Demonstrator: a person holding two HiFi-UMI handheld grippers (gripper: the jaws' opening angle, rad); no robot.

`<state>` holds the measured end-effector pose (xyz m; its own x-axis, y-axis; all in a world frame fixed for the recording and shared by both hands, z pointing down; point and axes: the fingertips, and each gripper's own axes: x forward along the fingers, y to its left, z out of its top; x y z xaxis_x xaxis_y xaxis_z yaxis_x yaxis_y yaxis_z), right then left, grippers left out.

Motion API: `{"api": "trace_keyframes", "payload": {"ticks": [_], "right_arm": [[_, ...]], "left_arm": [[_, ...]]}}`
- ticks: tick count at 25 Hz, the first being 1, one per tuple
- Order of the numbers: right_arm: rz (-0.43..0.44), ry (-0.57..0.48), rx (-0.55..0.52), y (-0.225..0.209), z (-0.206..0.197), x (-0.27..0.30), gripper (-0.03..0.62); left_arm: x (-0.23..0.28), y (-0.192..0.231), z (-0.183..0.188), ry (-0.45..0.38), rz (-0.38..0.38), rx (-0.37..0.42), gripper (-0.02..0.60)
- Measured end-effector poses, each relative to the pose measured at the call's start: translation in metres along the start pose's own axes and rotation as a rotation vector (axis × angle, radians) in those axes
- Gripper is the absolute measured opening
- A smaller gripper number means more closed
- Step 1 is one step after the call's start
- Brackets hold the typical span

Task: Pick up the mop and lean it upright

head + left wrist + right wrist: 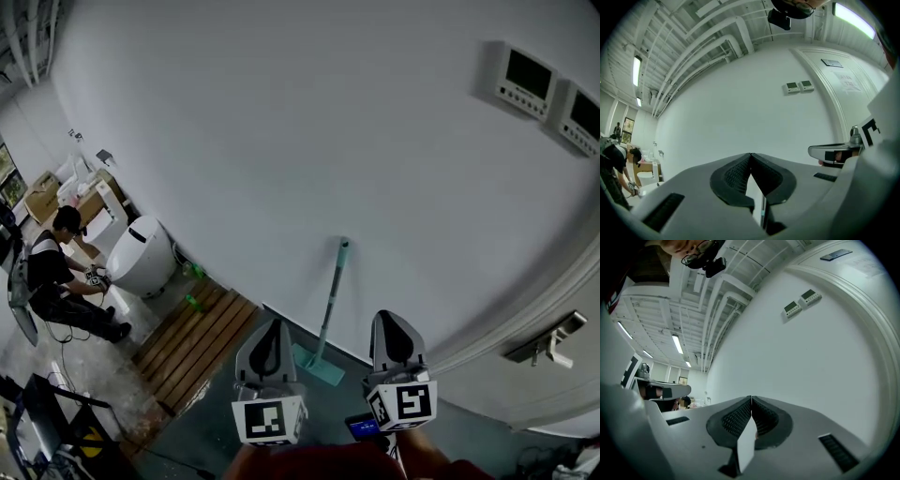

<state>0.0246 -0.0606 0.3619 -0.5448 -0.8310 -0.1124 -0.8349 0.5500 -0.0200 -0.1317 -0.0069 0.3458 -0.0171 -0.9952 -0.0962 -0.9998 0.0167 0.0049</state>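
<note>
The edge cuts the right panel (583, 120). What the crouching person (54, 281) holds is too small to tell. The left gripper view shows only a sliver of the mop (762, 208).

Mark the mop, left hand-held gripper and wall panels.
mop (331, 302), head view, middle of its handle.
left hand-held gripper (272, 326), head view, at its closed fingertips.
wall panels (525, 79), head view, screen of the panel nearer the mop.

My left gripper (272, 326), lower centre of frame: jaws together, empty. My right gripper (391, 317), just right: likewise. Both point up-frame, parallel.
</note>
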Motion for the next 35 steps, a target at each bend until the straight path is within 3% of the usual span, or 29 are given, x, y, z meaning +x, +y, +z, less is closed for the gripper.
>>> {"api": "trace_keyframes", "payload": {"ticks": [16,35], "right_arm": [[-0.17,0.009,-0.038,-0.006,-0.003,0.089,0.018],[-0.175,-0.017,-0.01,-0.05,-0.005,0.091,0.018]], "left_arm": [[0.11,0.045,-0.008,0.007,-0.187,-0.036,0.015],[0.14,0.009,-0.023,0.038,-0.2,0.003,0.015]]}}
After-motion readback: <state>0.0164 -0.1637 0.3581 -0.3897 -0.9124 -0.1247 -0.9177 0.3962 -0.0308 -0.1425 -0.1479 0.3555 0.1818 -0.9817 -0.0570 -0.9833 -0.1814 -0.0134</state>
